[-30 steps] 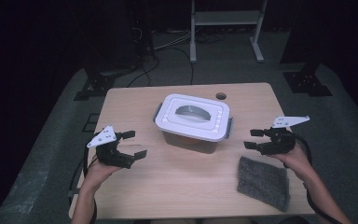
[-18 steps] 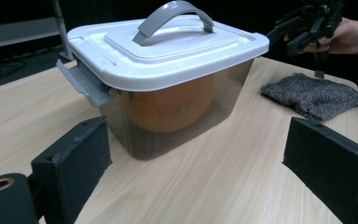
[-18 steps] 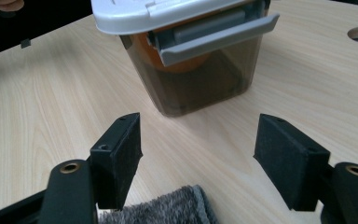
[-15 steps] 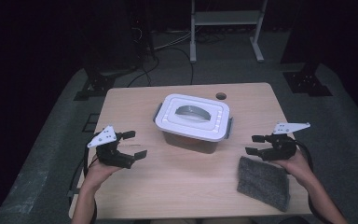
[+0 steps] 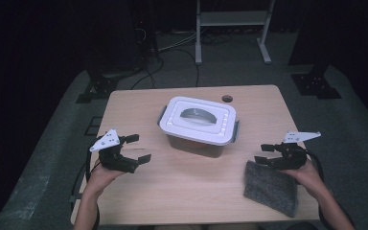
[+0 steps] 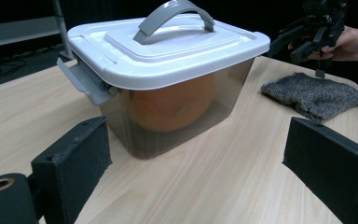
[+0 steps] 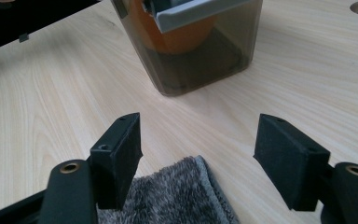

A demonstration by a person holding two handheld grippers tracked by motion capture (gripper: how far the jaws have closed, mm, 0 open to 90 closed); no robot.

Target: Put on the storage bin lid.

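Dark lab or studio (black surrounds): lone table (image 5: 139, 191), metal stand (image 5: 232, 19), floor cables (image 5: 172, 45).

A pale wooden table (image 5: 172, 191) with a light grain is seen, rectangular, with rounded corners and a round hole (image 5: 227, 98) near its far edge. A lidded box (image 5: 199, 125) of smoky clear plastic, white lid and grey handle on top, is set near the middle, slightly toward the far side. A grey fuzzy cloth (image 5: 271, 187) is laid flat at the near right corner, well apart from the box. The rest of the top is bare wood.
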